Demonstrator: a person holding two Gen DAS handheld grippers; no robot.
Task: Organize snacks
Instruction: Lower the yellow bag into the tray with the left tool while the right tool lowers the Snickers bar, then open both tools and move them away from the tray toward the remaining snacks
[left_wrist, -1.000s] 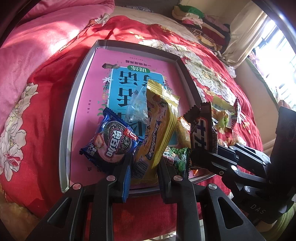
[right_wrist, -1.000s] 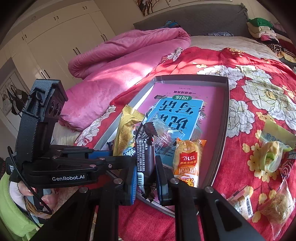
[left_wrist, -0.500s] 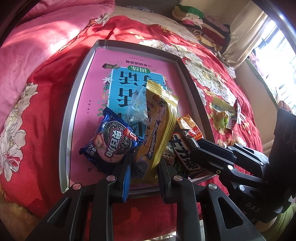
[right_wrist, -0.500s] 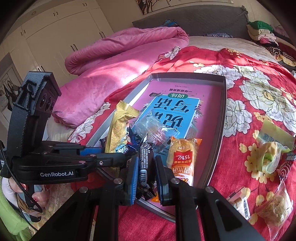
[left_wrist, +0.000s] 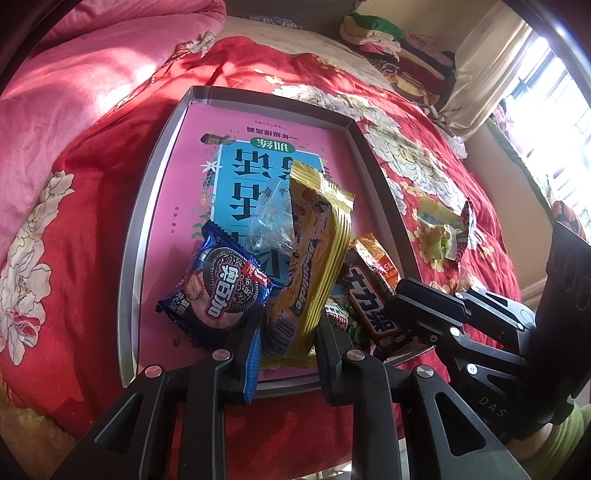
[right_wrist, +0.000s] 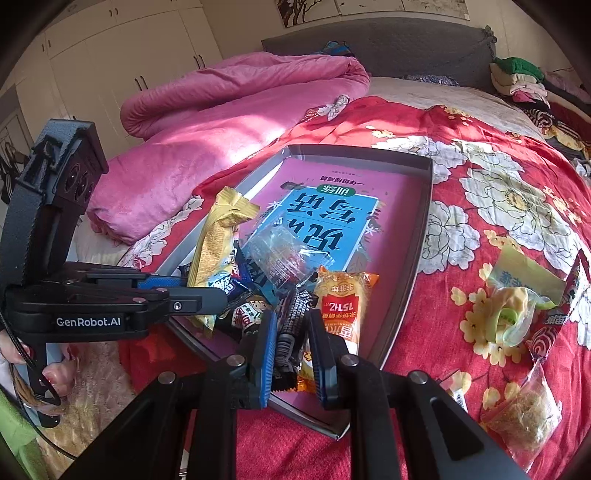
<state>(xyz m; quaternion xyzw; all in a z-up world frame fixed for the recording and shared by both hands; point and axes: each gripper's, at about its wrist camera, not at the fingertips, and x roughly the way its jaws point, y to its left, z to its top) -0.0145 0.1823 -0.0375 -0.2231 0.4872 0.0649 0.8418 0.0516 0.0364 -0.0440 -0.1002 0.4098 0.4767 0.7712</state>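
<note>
Both grippers are setting snacks into the tray (right_wrist: 424, 206) at its near edge. The right gripper (right_wrist: 291, 354) is clamped on the dark bar (left_wrist: 373, 306), which lies low over the pile, long axis running away toward the far edge. The left gripper (left_wrist: 288, 350) pinches the gold pack (left_wrist: 314, 266), standing upright. Next, I judge, each must open and back off.

Both views are fisheye, each looking forward and steeply down along its own gripper's fingers, close over the near end of the grey tray (left_wrist: 129, 280) (right_wrist: 413, 280) on the bed. The left wrist view faces the window side; the right wrist view faces the wardrobes. Both share the tray and snack pile.
</note>
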